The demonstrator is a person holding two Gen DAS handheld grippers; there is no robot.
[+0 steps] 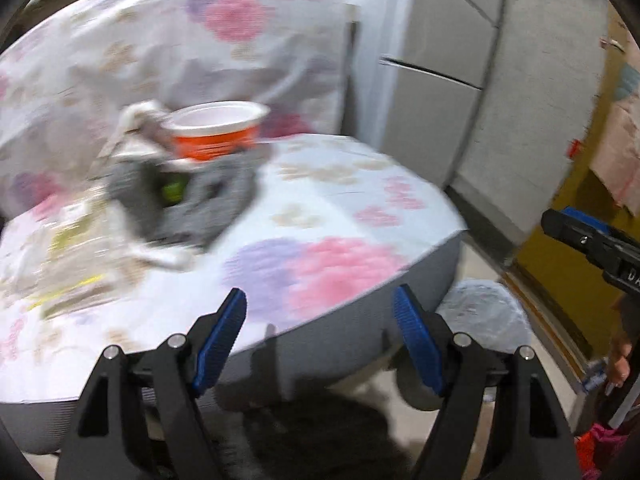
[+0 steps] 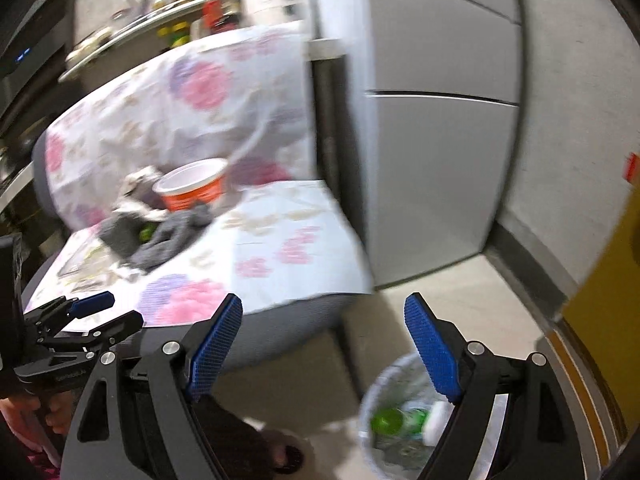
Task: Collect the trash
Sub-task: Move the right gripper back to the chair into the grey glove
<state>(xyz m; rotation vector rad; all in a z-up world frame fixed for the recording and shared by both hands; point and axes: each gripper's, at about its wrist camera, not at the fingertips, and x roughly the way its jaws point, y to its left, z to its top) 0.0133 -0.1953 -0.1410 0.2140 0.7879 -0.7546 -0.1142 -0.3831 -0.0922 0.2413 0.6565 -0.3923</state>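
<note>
An orange-and-white paper bowl (image 1: 216, 132) (image 2: 192, 188) stands at the back of a seat covered with a flowered sheet (image 1: 340, 208) (image 2: 280, 236). Crumpled paper (image 1: 136, 120) lies beside it, and a grey cloth (image 1: 188, 196) (image 2: 168, 236) with something green in it lies in front. Flat wrappers (image 1: 68, 248) lie on the seat's left side. My left gripper (image 1: 320, 312) (image 2: 120, 308) hangs open over the seat's front edge, holding nothing. My right gripper (image 2: 324, 320) (image 1: 560, 216) is open and empty, above the floor between the seat and a lined trash bin (image 2: 372, 392) (image 1: 484, 312).
The bin on the floor to the right of the seat holds green bottles (image 2: 388, 420) and other rubbish. A grey fridge (image 2: 440, 160) stands close behind the seat on the right. A yellow door (image 1: 560, 248) is at the far right. A cluttered shelf (image 2: 140, 20) runs behind.
</note>
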